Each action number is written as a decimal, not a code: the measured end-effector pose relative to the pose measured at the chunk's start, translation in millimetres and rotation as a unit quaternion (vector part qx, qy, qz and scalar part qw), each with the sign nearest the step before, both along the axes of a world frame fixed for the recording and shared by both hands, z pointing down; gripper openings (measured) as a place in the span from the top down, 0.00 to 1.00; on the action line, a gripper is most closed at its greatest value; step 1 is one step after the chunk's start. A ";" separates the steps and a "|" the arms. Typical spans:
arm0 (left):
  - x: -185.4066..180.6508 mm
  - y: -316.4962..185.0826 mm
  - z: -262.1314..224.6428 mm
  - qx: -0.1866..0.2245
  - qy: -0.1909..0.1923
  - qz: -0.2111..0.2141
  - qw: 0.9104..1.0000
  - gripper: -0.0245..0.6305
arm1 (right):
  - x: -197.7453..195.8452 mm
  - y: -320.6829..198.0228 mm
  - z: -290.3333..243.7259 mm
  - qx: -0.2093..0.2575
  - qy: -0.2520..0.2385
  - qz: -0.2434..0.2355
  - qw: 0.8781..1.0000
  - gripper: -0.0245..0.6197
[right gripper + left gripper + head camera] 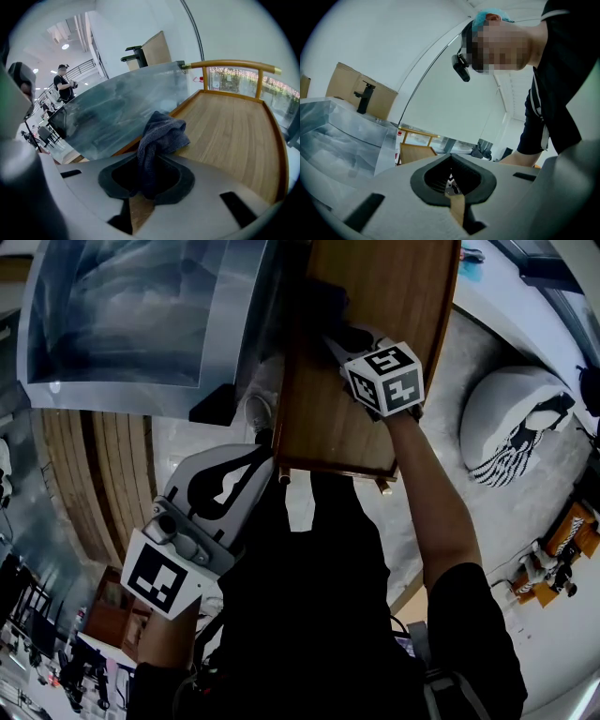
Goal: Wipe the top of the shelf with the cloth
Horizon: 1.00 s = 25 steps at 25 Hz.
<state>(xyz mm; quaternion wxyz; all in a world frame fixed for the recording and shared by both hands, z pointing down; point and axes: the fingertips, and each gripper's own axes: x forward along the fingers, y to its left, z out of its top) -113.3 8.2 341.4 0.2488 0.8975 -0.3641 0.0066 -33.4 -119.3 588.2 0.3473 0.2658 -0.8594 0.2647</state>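
Jaws of right gripper (151, 183) clamping dark blue cloth (161, 135), cloth lying bunched on wooden shelf top (229, 129) by its left edge. Left gripper (452, 182) jaws pinching together on nothing, hanging nearer, off shelf.

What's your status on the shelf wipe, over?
Right gripper shut on cloth, cloth down on the wooden shelf top. Left gripper shut, empty, held off the shelf. Nothing in the path on the wood.
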 end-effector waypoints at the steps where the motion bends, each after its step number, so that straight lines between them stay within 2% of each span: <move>1: 0.7 0.7 -1.0 0.001 0.000 0.000 1.000 0.93 | 0.0 6.0 0.0 -0.004 -0.001 -0.001 1.000 0.85; 25: 11.3 11.8 -12.2 0.005 0.004 0.008 1.000 0.93 | -11.0 155.9 0.5 -0.092 -0.019 -0.063 0.994 0.85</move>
